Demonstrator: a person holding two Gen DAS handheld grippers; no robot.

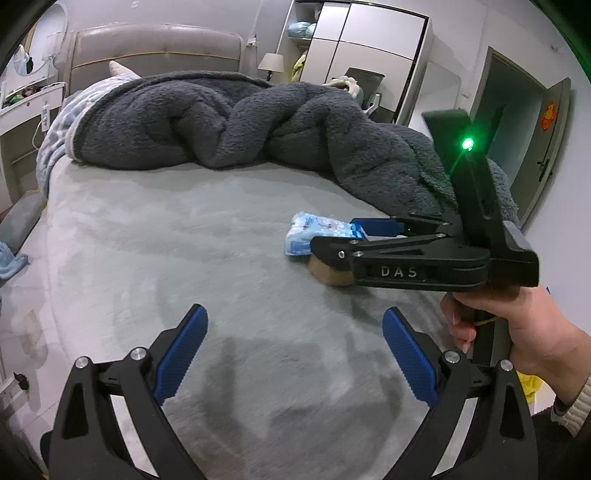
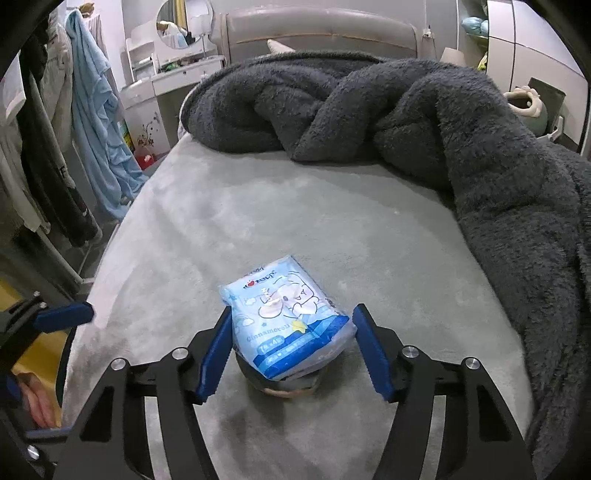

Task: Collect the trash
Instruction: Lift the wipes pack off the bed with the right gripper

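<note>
We see the tissue pack [image 2: 286, 319] between the spread fingers of the right gripper [image 2: 291, 350]; the left gripper [image 1: 295, 354] is spread and empty.

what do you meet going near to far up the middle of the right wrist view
right gripper with open jaws → round tape roll → blue tissue pack resting on it → bare grey bedsheet → dark fluffy blanket → padded headboard
</note>
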